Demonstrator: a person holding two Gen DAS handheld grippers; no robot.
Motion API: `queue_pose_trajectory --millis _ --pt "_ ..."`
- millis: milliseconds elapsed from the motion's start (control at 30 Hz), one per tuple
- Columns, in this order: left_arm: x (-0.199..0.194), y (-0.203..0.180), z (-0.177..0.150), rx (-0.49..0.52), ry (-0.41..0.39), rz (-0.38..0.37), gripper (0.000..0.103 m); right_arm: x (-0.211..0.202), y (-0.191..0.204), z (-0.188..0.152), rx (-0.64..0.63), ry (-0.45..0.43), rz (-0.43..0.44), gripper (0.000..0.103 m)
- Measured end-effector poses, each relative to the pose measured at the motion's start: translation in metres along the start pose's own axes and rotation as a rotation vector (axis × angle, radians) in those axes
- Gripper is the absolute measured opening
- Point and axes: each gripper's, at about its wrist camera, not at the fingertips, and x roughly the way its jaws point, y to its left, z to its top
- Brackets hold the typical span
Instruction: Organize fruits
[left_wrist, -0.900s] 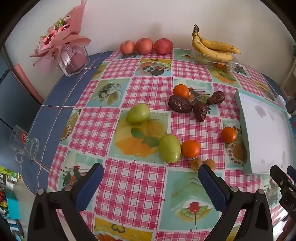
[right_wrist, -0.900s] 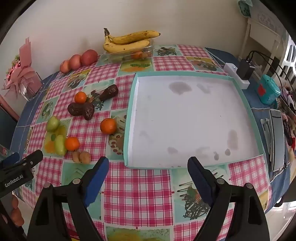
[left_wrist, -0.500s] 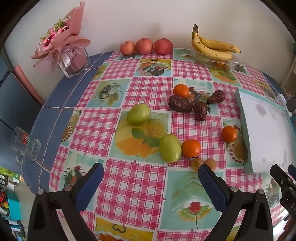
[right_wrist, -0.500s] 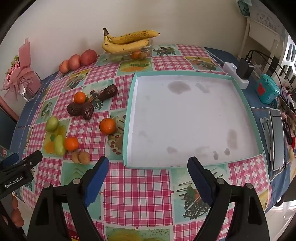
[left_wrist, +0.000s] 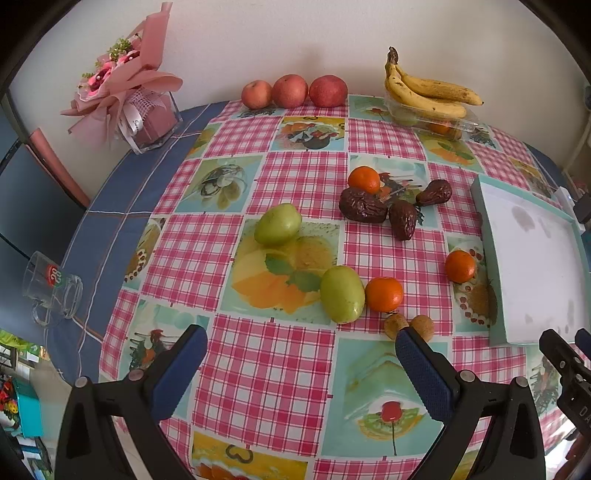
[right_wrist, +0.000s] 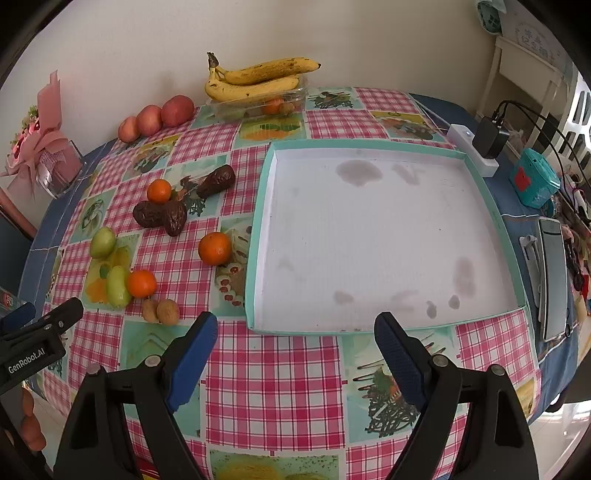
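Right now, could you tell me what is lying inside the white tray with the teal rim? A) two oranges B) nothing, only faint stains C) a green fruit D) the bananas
B: the white tray shows only a bare, stained floor, while the loose oranges, the green fruits and the bananas all sit outside it on the checked tablecloth.

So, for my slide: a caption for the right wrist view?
Open right gripper above a bare tray, fruit loose on the tablecloth beside it.

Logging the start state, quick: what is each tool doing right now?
Left tool: open, holding nothing.
Right tool: open, holding nothing.
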Motion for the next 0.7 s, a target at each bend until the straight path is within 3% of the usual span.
queue_pose_trajectory --millis 700 --pt "-0.0001 -0.0001 0.0001 0.000 0.002 0.002 0.103 0.0009 0.0013 -0.0004 0.000 0.002 -0.002 0.087"
